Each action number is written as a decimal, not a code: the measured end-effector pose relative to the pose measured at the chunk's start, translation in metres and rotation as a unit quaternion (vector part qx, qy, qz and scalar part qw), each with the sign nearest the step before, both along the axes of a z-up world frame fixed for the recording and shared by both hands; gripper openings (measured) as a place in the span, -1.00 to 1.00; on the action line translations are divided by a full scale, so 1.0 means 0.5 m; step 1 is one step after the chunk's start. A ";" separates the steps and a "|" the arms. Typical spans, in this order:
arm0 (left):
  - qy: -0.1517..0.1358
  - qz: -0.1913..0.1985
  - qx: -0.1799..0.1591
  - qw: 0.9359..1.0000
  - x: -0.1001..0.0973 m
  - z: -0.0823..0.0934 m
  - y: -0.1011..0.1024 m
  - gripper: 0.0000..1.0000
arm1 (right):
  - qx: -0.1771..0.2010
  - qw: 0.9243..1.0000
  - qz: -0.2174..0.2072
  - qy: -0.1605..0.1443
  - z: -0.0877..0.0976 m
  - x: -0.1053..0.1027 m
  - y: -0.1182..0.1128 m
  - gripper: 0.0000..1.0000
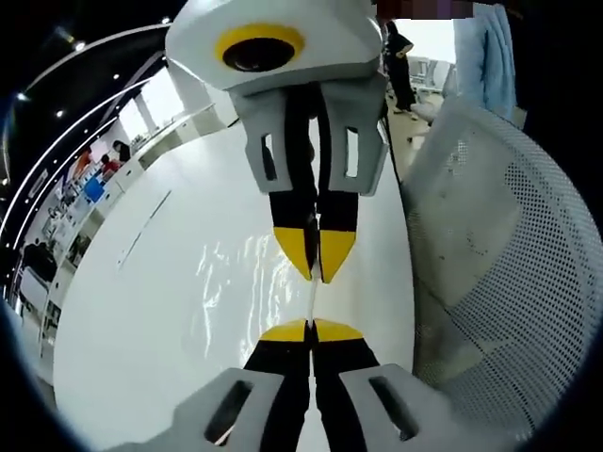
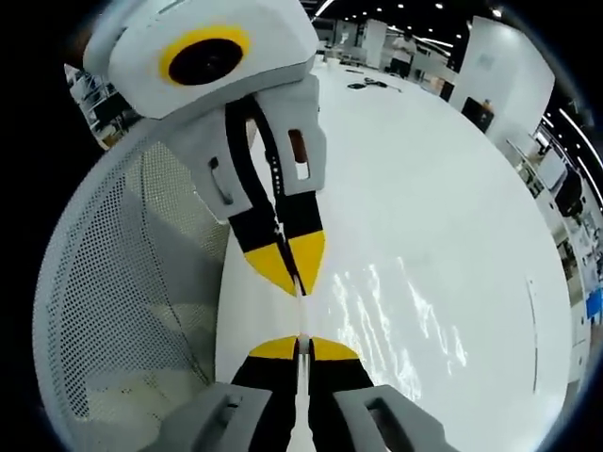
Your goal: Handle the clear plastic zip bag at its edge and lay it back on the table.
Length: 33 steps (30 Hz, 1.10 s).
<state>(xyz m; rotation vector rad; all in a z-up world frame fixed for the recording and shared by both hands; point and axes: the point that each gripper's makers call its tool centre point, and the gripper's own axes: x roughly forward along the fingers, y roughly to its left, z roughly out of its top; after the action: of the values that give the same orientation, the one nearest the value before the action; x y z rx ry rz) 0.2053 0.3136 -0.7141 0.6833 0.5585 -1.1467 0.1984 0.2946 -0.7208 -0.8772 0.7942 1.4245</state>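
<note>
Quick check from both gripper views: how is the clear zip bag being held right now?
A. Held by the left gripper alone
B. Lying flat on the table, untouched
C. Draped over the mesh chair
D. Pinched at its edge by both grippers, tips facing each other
D: the left gripper and right gripper meet tip to tip, jaws shut on the thin edge of the clear zip bag above the white table.
</note>
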 end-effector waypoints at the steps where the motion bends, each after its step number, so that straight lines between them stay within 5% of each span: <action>1: 0.004 0.006 0.000 1.000 0.001 -0.001 0.002 -1.00 | -0.001 1.000 0.000 -0.001 0.000 0.001 -0.001 -1.00; 33: -0.001 -0.006 0.002 1.000 -0.002 -0.003 -0.005 -1.00 | 0.004 1.000 0.001 -0.002 0.001 -0.008 0.000 -1.00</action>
<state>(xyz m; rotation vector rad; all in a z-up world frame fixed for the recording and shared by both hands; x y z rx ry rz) 0.2041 0.3109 -0.7155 0.6916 0.5562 -1.1576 0.1944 0.2947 -0.7202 -0.8742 0.7841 1.4262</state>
